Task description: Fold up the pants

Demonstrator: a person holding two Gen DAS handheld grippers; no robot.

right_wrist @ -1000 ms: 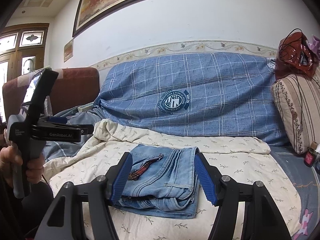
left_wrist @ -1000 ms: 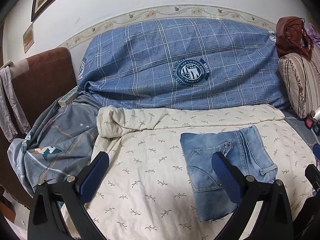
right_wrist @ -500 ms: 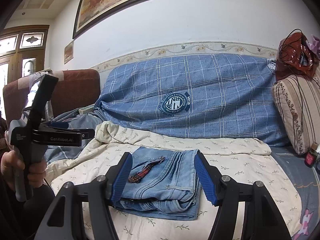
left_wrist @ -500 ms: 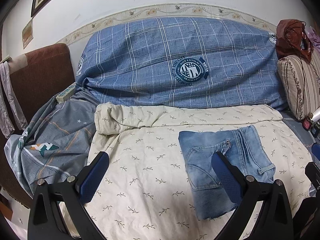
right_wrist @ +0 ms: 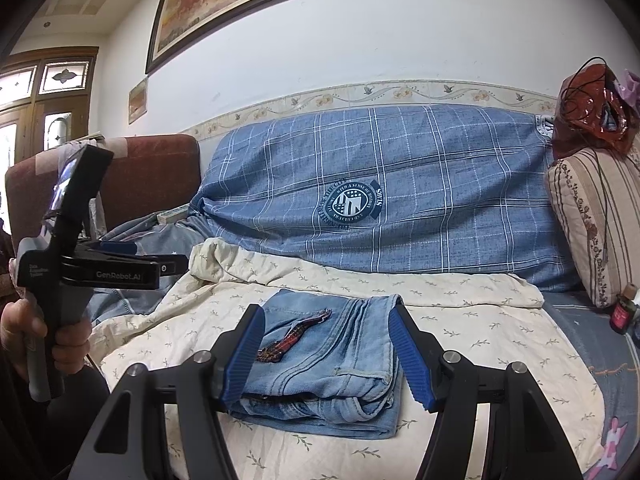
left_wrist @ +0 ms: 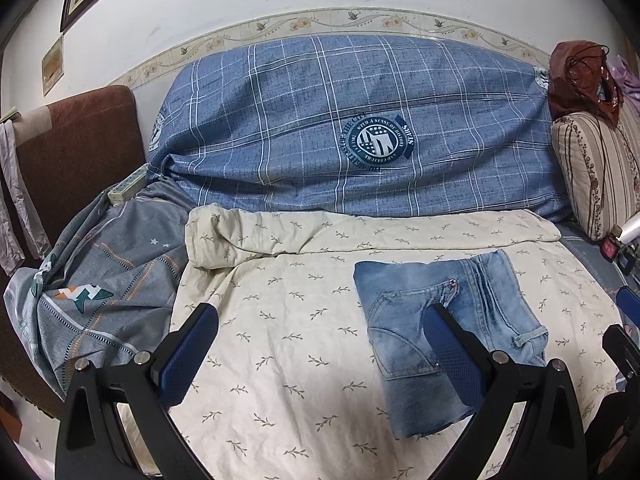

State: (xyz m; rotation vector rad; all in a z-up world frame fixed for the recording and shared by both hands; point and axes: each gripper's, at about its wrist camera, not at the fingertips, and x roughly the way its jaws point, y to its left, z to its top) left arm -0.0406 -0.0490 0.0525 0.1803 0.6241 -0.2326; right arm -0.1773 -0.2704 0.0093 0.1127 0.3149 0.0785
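Note:
The light blue jeans [left_wrist: 404,320] lie folded into a compact rectangle on the cream leaf-print blanket [left_wrist: 296,344]. In the right wrist view the jeans [right_wrist: 340,344] sit just ahead of my fingers, with a red plaid strip on top. My left gripper [left_wrist: 320,356] is open and empty, held above the blanket to the left of the jeans. My right gripper [right_wrist: 328,356] is open and empty, its fingers apart on either side of the near end of the jeans. The left gripper [right_wrist: 172,269] also shows at the left, held in a hand.
A blue plaid cover [left_wrist: 352,132] drapes the sofa back. A grey quilt [left_wrist: 108,292] lies at the left by a brown armrest [left_wrist: 76,144]. A striped cushion [left_wrist: 600,168] and a small bottle [right_wrist: 622,308] stand at the right.
Both grippers have drifted slightly back from the jeans. The jeans lie still and both grippers stay open.

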